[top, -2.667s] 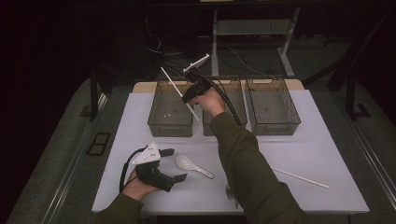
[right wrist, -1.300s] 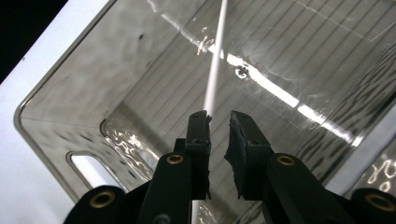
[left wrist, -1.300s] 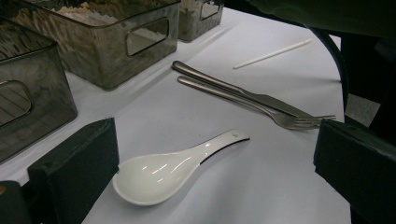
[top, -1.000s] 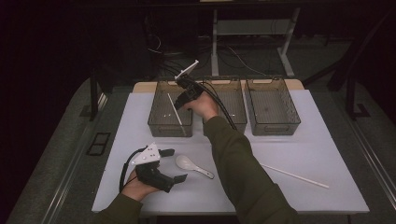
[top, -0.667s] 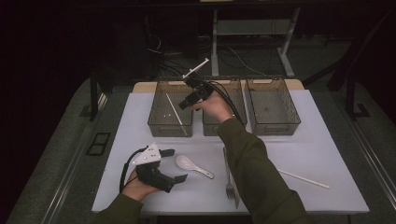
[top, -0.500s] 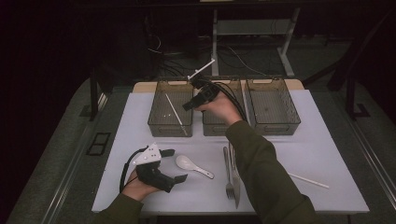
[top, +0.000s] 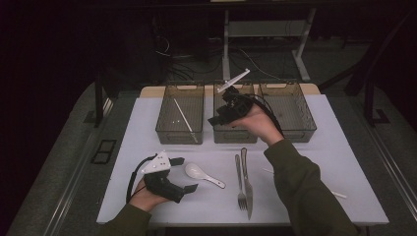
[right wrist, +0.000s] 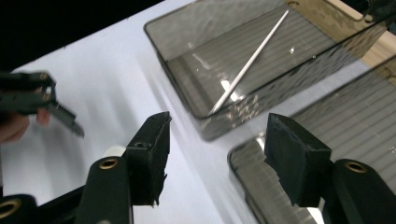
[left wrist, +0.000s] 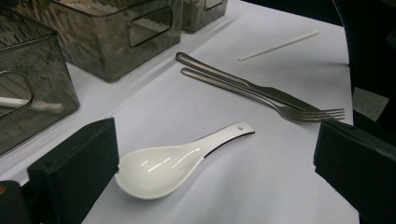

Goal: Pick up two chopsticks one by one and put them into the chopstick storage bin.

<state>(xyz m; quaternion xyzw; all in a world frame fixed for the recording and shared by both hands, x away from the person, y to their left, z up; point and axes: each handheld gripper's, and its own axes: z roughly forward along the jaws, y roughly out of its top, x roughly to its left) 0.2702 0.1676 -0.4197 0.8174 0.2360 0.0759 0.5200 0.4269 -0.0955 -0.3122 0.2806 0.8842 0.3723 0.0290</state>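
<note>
My right gripper (top: 217, 119) hangs over the near part of the middle grey bin (top: 235, 135). Its jaws have just been opening and stand open with nothing between them (right wrist: 219, 149). A white chopstick (top: 185, 119) lies slanted in the left bin (top: 178, 135), which the right gripper view shows ahead (right wrist: 247, 65). My left gripper (top: 186, 174) rests open on the table. A white ceramic spoon (top: 202, 175) lies between its jaws, untouched by the pads (left wrist: 159, 169). A fork (top: 240, 183) and a knife (top: 247, 184) lie side by side in front of the middle bin.
An empty right bin (top: 301, 132) stands beside the middle one. A second white chopstick (top: 339, 195) lies near the right front of the white mat (top: 339, 147), partly under my right forearm. Cables and table legs stand behind the bins.
The right gripper let the chopstick go into the left bin, then moved right to the middle bin with its jaws wider. The arm's shift uncovered the fork and knife. The left gripper stayed put.
</note>
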